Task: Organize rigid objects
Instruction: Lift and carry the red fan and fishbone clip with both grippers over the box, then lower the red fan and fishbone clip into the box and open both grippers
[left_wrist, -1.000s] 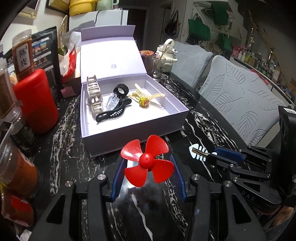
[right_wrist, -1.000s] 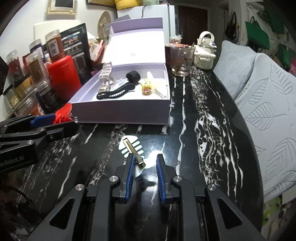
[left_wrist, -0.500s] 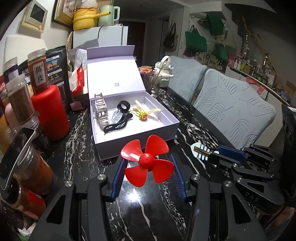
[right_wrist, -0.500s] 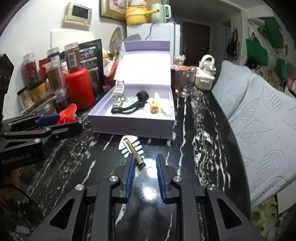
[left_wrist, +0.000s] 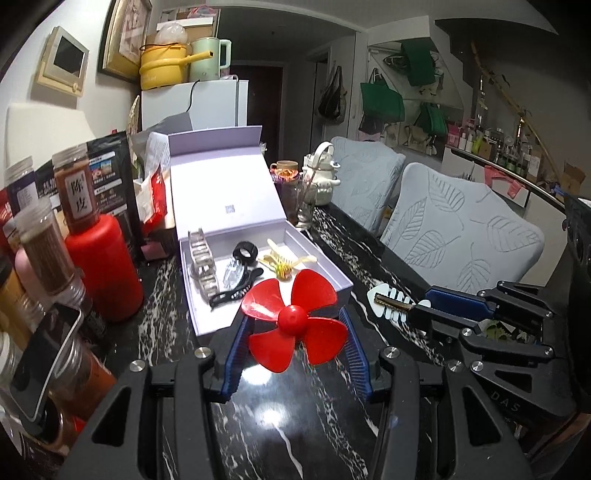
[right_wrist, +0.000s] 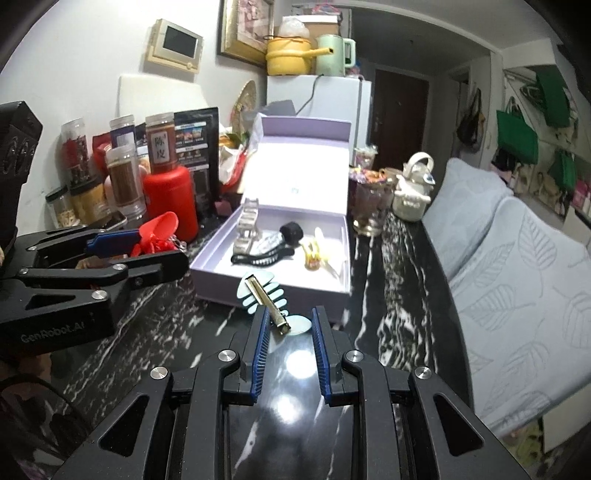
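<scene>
Where the red propeller (left_wrist: 293, 320) fills our left tongs (left_wrist: 294, 347), clamped between the pads, it hides the near wall of the lilac box (left_wrist: 334, 275) on the worktop (left_wrist: 362, 258). Our right tongs (right_wrist: 288, 336) pinch a fishbone-shaped hair clip (right_wrist: 263, 293) above the worktop. Jars (left_wrist: 40, 240) crowd the left, partly cut off.
</scene>
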